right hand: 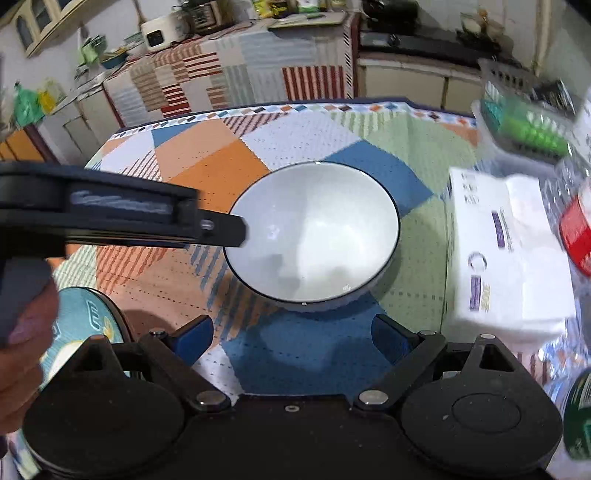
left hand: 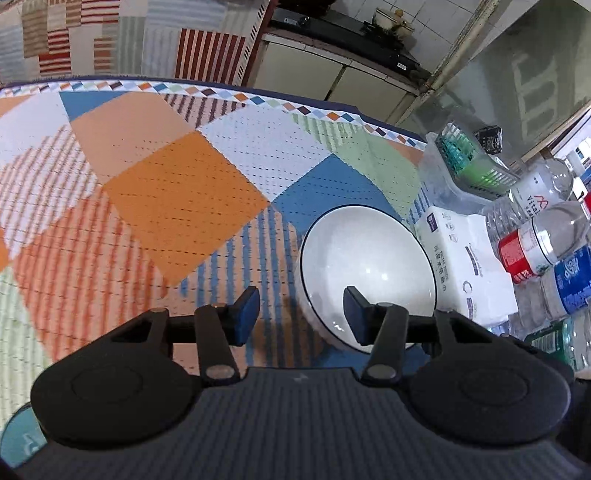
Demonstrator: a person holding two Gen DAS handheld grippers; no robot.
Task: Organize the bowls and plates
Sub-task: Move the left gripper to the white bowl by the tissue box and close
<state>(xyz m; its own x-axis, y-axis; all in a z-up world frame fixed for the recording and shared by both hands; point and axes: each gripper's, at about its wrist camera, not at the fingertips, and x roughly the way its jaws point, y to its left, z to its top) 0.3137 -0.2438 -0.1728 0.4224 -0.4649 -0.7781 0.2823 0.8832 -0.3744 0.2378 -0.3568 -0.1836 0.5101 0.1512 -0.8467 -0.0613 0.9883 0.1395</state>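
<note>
White bowl sits mid tabletop, tissue pack just right. Left hand-held gripper is spread, straddling the bowl's left rim, likely to pinch it. Right hand-held gripper is spread, near side, apart from bowl.

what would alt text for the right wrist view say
A white bowl sits on a patchwork tablecloth, with the left gripper at its left rim and the open right gripper just short of it. A tissue pack lies to the right.

White tiled wall, cream cabinets, patchwork-covered counter, glass door at right
</note>
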